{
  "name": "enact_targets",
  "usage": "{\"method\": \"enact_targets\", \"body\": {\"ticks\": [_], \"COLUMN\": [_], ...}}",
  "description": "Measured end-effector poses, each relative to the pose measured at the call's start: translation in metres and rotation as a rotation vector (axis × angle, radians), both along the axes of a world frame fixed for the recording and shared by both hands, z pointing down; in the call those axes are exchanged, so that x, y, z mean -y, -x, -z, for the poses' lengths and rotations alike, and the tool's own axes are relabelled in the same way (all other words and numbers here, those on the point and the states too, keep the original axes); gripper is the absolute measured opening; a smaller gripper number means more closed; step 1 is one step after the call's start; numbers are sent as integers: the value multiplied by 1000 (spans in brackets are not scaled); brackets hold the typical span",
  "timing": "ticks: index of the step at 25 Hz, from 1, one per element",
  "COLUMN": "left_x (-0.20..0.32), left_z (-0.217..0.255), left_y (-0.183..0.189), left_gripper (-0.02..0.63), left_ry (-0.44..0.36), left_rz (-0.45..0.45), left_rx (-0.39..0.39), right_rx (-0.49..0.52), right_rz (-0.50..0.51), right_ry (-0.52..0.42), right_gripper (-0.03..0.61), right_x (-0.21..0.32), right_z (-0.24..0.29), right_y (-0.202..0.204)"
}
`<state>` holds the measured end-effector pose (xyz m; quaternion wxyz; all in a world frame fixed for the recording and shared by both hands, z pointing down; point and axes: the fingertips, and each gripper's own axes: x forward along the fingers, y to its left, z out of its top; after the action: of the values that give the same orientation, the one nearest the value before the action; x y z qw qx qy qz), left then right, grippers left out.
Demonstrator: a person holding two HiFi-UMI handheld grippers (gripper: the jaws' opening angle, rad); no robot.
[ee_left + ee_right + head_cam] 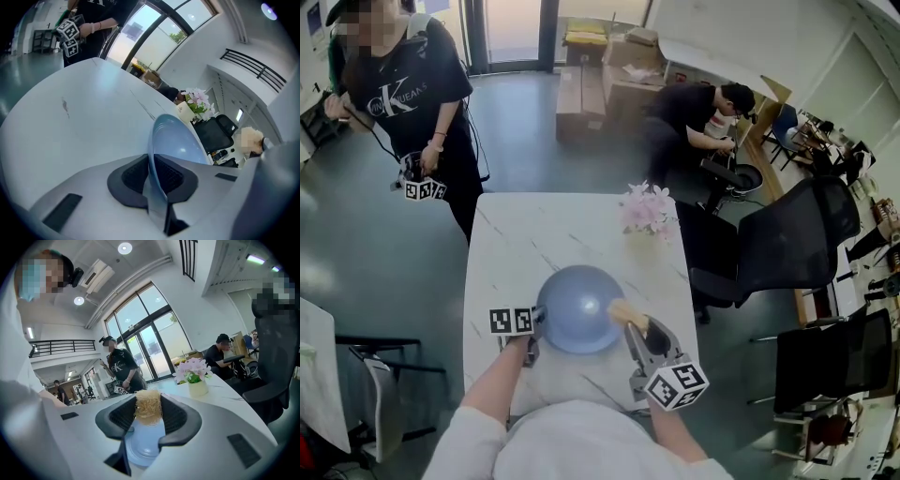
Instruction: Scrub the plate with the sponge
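Grips plate [578, 307] by its rim in left tongs [152, 174], holds sponge [147, 408] in right tongs [148, 416] over it; next likely needs pressing down and rubbing

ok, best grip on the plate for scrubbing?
Thin left rim of the plate, edge-on from the left, where the left gripper pinches it. Wide and shallow, only the rim fits; the face is free for the sponge in the right gripper.

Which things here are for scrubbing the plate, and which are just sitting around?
For the job:
- plate, gripped at its rim by the left gripper
- sponge, held in the right gripper

Just sitting around:
- flowers
- chair
- boxes
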<state>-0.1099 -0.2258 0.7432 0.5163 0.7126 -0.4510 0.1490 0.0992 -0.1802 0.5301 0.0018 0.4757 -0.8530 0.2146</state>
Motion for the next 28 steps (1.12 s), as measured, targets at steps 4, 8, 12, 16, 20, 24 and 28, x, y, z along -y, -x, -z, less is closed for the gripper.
{"method": "enact_targets", "body": {"ticks": [4,8,12,16,20,24,28], "left_x": [3,3,3,3,7,9,5], "left_z": [-1,9,22,41,70,112,153], "left_y": [-1,-4,-9,-12,-10,-5,1], "left_gripper": [46,43,44,44,44,44,44], "left_ry": [-1,-35,-71,-123,-205,-320,-422], "left_rz": [27,35,33,40,95,136,181], "left_rx": [-8,-15,-35,-57,-115,-126,-130], "right_rx": [2,0,1,3,4,-11,-69], "right_rz": [-6,-12,-3,9,21,62,126], "right_ry": [0,-6,-17,-28,-52,-118,-193], "right_gripper": [160,160,160,160,160,160,160], "right_x": [1,2,3,5,7,10,10], "right_z": [0,1,3,6,16,35,53], "right_y": [-3,-5,-5,-4,-2,6,22]}}
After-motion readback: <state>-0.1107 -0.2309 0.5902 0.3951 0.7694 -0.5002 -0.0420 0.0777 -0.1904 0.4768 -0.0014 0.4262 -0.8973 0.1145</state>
